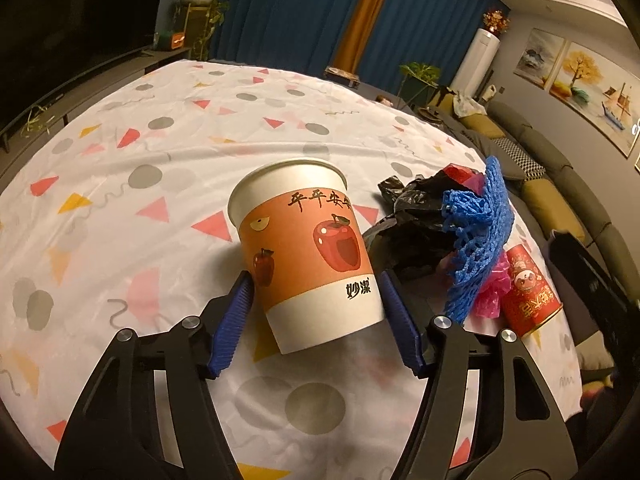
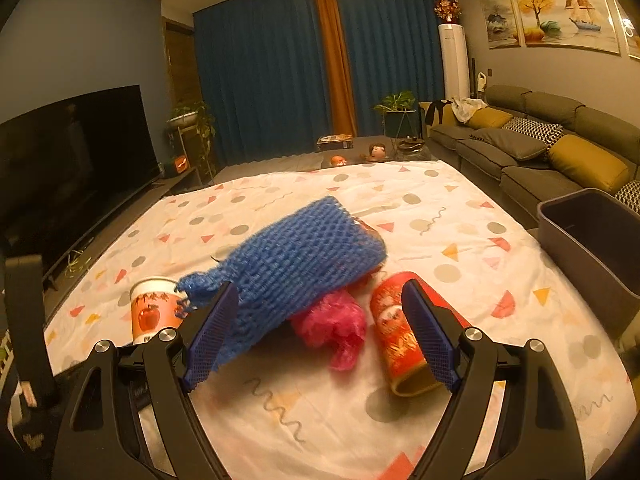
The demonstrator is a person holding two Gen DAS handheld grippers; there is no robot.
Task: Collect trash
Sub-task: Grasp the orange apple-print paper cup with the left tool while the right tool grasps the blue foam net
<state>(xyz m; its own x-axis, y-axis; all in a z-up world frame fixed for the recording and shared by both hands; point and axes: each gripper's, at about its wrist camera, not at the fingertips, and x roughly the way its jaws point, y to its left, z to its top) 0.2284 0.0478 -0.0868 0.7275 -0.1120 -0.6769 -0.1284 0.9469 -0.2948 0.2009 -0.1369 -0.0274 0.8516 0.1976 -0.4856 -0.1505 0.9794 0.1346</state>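
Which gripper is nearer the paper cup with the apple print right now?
Left. The left gripper straddles the paper cup, a pad on either side of its wall. The right gripper is off to the cup's side, pointed at the blue foam net and red can.

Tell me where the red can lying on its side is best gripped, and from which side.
Probably across the middle of the red can, pads on its two long curved sides, coming from above. It lies flat, open end towards the right gripper, whose open jaws partly straddle it; the pink plastic bag crowds one side.
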